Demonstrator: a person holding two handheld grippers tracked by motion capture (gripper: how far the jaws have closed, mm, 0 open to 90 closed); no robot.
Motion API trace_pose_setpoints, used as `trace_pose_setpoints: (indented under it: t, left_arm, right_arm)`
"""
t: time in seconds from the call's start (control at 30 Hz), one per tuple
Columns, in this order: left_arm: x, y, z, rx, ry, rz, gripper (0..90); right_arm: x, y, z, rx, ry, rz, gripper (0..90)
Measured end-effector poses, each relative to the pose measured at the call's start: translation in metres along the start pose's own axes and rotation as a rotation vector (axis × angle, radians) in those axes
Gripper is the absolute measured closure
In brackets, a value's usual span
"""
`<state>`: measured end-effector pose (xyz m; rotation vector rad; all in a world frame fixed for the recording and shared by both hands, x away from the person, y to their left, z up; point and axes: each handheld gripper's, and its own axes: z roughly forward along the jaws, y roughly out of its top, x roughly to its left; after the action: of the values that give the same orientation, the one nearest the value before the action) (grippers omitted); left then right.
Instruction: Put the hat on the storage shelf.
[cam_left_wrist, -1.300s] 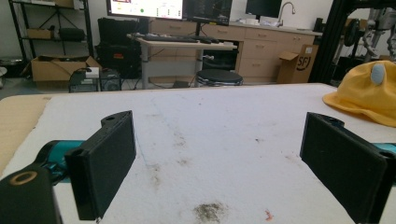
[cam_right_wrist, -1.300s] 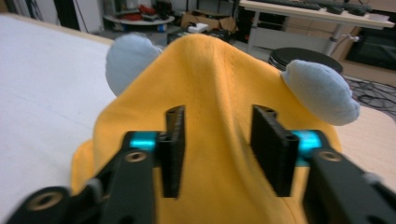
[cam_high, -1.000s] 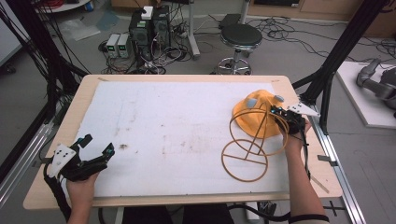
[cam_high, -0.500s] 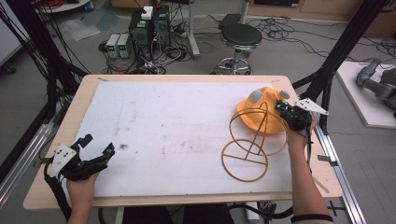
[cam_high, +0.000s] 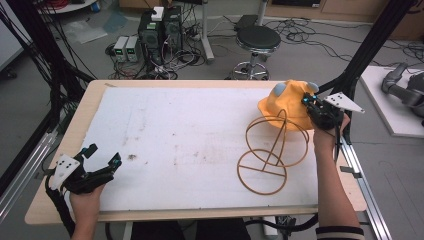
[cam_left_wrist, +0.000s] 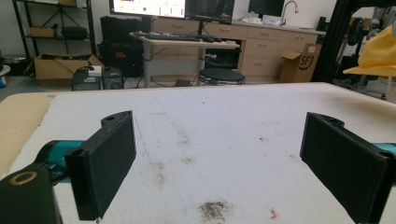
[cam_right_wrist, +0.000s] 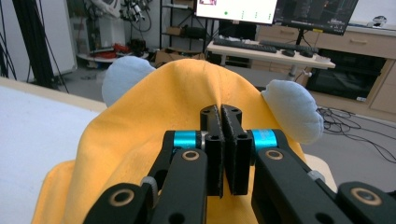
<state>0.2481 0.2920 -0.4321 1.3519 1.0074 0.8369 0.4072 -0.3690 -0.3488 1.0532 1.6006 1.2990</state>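
Note:
A yellow-orange plush hat with two pale blue ears sits atop a wire stand at the table's right side. My right gripper is shut on the hat's fabric at its right side. In the right gripper view the jaws pinch a fold of the yellow hat, with the blue ears on either side. My left gripper rests open near the table's front left corner, nothing between its fingers. The hat shows far right in the left gripper view.
The white table cover has scattered stains. A stool and computer boxes stand on the floor behind the table. Black frame posts rise by the table's right edge.
My right gripper has carried the hat up and toward the far right, raising it above the wire stand. The left gripper has stayed put.

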Motion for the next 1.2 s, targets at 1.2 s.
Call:
trace_pose_setpoints:
  t: [1.2]
  left_arm:
    - [0.005, 0.001, -0.004, -0.006, 0.016, -0.010, 11.0]
  right_arm:
    - [0.029, 0.119, -0.050, -0.235, 0.120, -0.029, 89.2]
